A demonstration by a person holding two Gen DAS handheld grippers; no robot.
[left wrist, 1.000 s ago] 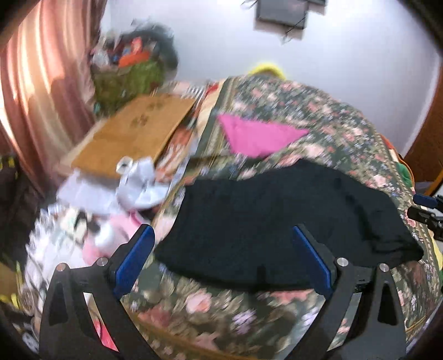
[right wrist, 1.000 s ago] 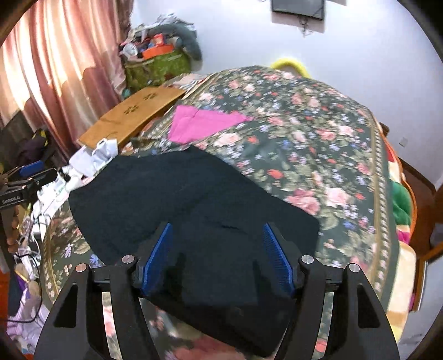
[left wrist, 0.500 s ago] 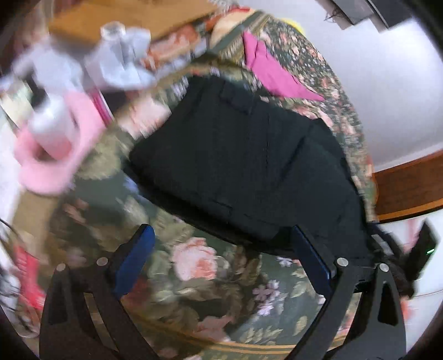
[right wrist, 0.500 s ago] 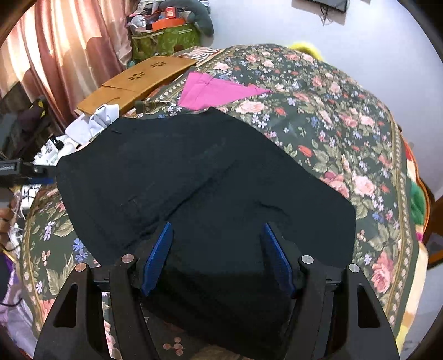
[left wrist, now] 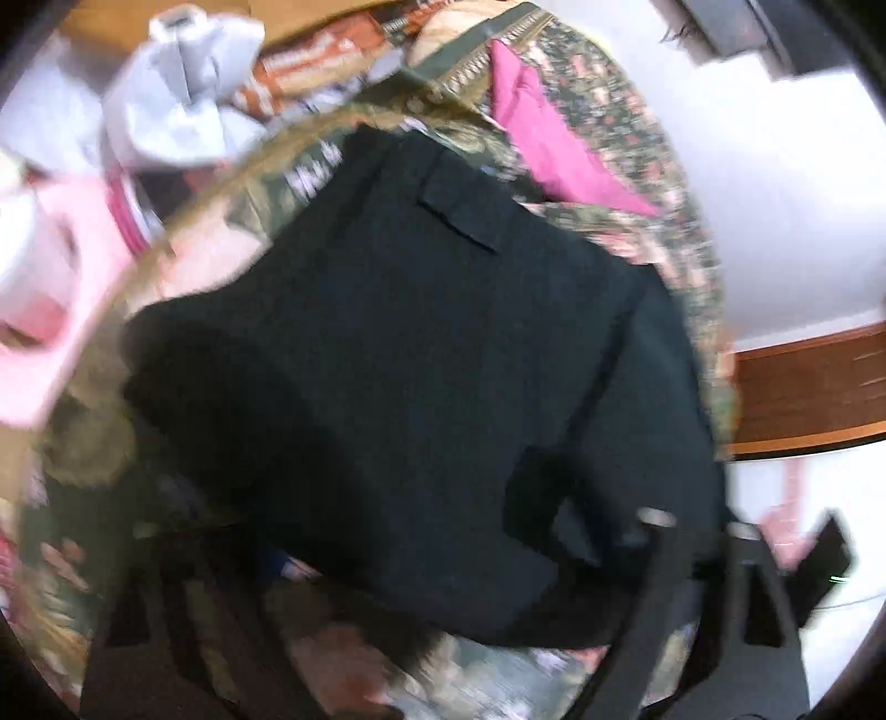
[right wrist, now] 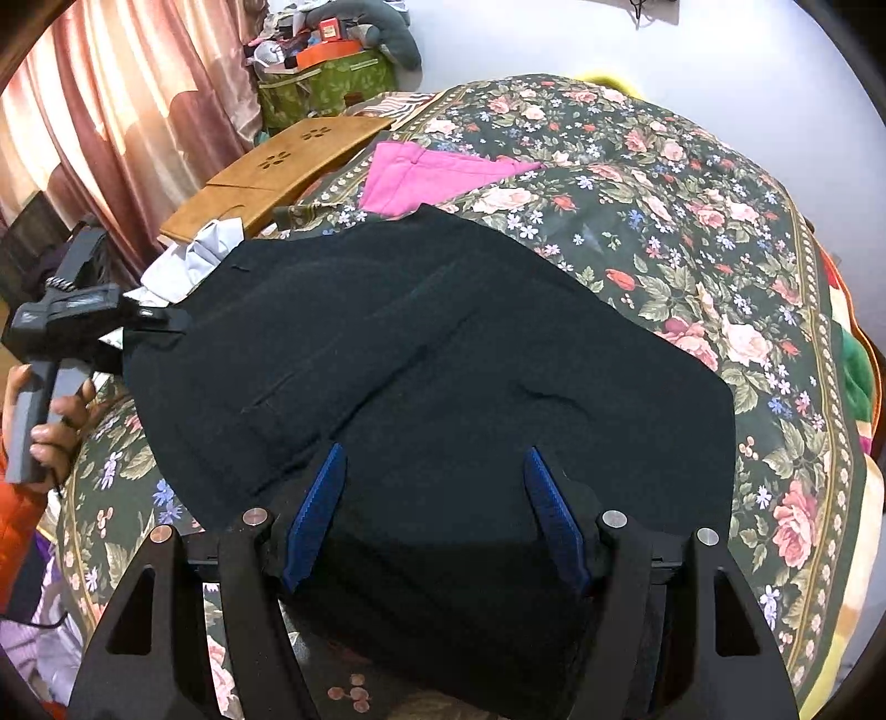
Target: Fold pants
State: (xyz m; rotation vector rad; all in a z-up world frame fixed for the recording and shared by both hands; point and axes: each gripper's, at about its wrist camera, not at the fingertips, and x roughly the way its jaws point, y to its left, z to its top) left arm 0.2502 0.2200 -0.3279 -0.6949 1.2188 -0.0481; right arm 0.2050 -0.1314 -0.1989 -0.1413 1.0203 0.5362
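Black pants lie folded and spread on a floral bedspread. My right gripper is open, its blue-padded fingers straddling the near edge of the pants. The left wrist view is blurred: the pants fill it and cover where the fingertips are. My left gripper shows in the right wrist view at the pants' left corner, touching the cloth; I cannot tell whether its jaws grip it.
A pink garment lies on the bed beyond the pants. A wooden lap table, white cloth and clutter sit left of the bed. Curtains hang at far left. A wall is behind.
My left gripper has swung in over the pants' left corner, its view now blurred and filled with black cloth. My right gripper has moved closer over the near edge.
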